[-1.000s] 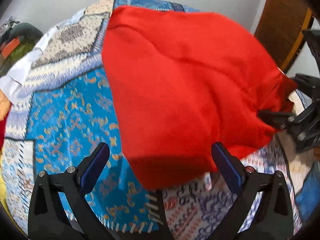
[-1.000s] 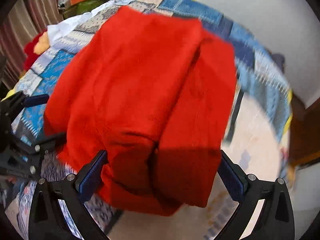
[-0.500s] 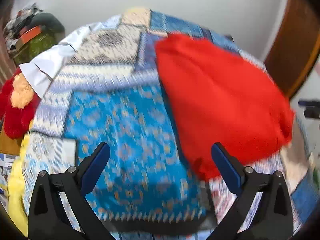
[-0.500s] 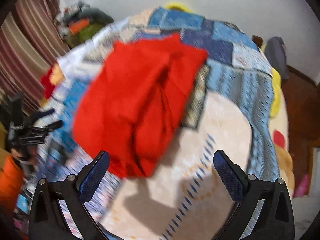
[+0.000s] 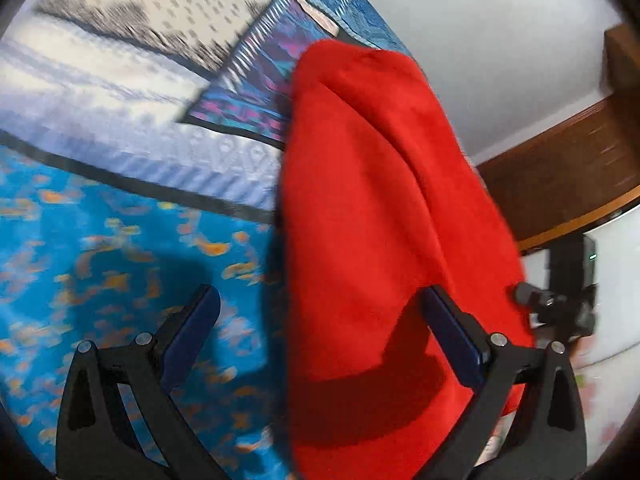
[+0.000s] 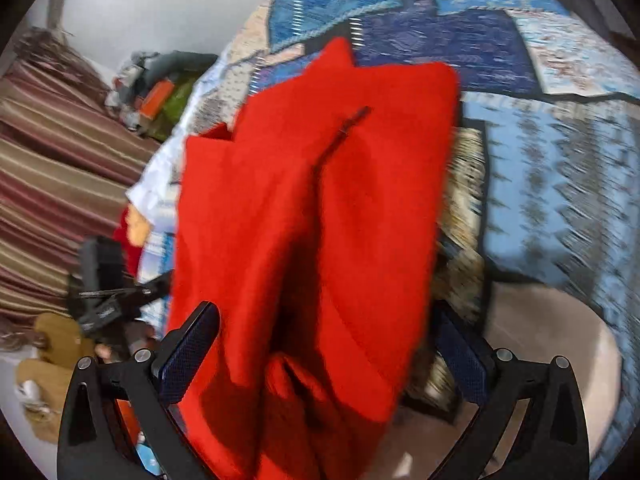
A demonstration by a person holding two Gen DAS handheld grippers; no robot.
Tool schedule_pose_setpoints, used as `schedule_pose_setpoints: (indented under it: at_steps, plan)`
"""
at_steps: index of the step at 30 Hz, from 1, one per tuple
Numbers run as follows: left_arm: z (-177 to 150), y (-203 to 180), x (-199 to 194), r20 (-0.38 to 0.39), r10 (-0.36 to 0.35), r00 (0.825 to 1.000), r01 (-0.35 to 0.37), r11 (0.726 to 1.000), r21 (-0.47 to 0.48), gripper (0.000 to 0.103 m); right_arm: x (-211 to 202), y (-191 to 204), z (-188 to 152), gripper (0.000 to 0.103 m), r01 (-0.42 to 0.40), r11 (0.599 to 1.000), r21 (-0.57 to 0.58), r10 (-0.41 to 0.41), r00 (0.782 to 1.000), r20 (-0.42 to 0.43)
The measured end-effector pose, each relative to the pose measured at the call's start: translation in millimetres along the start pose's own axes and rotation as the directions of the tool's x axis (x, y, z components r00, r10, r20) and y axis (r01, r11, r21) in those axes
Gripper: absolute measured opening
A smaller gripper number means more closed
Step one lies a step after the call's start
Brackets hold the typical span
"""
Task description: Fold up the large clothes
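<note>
Left wrist view: the left tongs (image 5: 320, 320) are seen spread wide apart, with nothing held between the blue pads (image 5: 192, 328). A red garment (image 5: 384, 220) is laid in a long folded mound on the patchwork bedspread (image 5: 120, 220), and its near end is found between the two fingers, with the right-hand pad set over the red cloth; contact cannot be judged from this view. The left-hand pad is held over the bright blue patch with orange marks. A brown wooden frame (image 5: 560, 176) and a white wall (image 5: 500, 40) are seen past the garment, and part of the other black tool is visible at the right edge. Right wrist view: the right tongs (image 6: 326, 336) are likewise held wide open, gripping nothing. The red garment (image 6: 320, 220) is seen lengthwise on the bed, folded over itself with a deep crease running down its middle, and its near end is bunched between the two fingers. The left tongs (image 6: 116, 296) are visible at the garment's left side, just beside its edge. A striped curtain (image 6: 52, 160) is seen at far left, and a heap of clutter (image 6: 160, 88) is piled at the far corner of the bed. Both views are blurred.
</note>
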State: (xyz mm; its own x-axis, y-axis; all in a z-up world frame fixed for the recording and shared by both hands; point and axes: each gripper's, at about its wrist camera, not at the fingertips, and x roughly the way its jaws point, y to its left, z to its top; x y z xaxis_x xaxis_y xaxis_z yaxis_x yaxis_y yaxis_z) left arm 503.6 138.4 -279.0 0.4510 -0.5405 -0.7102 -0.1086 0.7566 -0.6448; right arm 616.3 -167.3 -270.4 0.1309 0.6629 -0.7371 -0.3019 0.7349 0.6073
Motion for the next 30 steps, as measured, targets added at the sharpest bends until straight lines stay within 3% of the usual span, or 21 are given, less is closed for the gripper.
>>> schedule_pose_setpoints:
  at_steps: [3, 7, 11, 13, 14, 15, 17, 19, 21, 25, 30]
  plan:
    - [5, -1, 14, -0.03, 0.0, 1.0, 0.0, 1.0, 0.001, 0.103, 14, 7, 5, 0.103, -0.082, 0.996, -0.024, 0.081, 0.996, -0.023]
    - [0, -21, 26, -0.039, 0.088, 0.995, -0.085, 0.994, 0.075, 0.103, 27, 14, 8, 0.103, -0.043, 0.999, -0.025, 0.042, 0.999, -0.026]
    - [-13, -53, 36, -0.123, 0.023, 0.992, -0.001, 0.984, 0.18, 0.103, 29, 22, 5, 0.101, -0.016, 0.999, -0.03, 0.015, 1.0, -0.019]
    - [-24, -71, 39, -0.108, 0.088, 0.99, -0.056, 0.96, 0.273, 0.103, 32, 24, 2, 0.093, -0.029, 0.999, -0.033, 0.028, 0.999, -0.034]
    - [-26, -73, 39, -0.103, 0.096, 0.99, -0.064, 0.958, 0.279, 0.102, 34, 26, 0, 0.08, -0.044, 0.999, -0.026, 0.042, 0.998, -0.051]
    - [-26, -72, 36, -0.094, 0.093, 0.991, -0.065, 0.963, 0.263, 0.097, 36, 25, -4, 0.062, -0.048, 0.999, -0.008, 0.048, 0.996, -0.071]
    - [-25, -66, 27, -0.084, 0.085, 0.993, -0.065, 0.975, 0.212, 0.083, 40, 24, -8, 0.041, -0.068, 0.997, 0.024, 0.07, 0.992, -0.104]
    - [-23, -62, 14, -0.083, 0.062, 0.995, -0.049, 0.987, 0.154, 0.053, 40, 28, -11, 0.034, -0.103, 0.994, 0.048, 0.107, 0.988, -0.112]
    - [-22, -64, 3, -0.079, 0.067, 0.995, -0.056, 0.99, 0.133, 0.041, 36, 38, -11, 0.028, -0.101, 0.994, 0.031, 0.104, 0.99, -0.1]
    - [-28, -89, -32, -0.01, 0.103, 0.995, -0.099, 0.971, 0.217, 0.037, 23, 76, -12, 0.023, -0.119, 0.992, -0.031, 0.116, 0.989, -0.087]
    - [-37, -125, -90, 0.094, 0.074, 0.993, -0.098, 0.95, 0.296, 0.033, -1, 131, -27, 0.023, -0.108, 0.987, -0.12, 0.102, 0.993, -0.055]
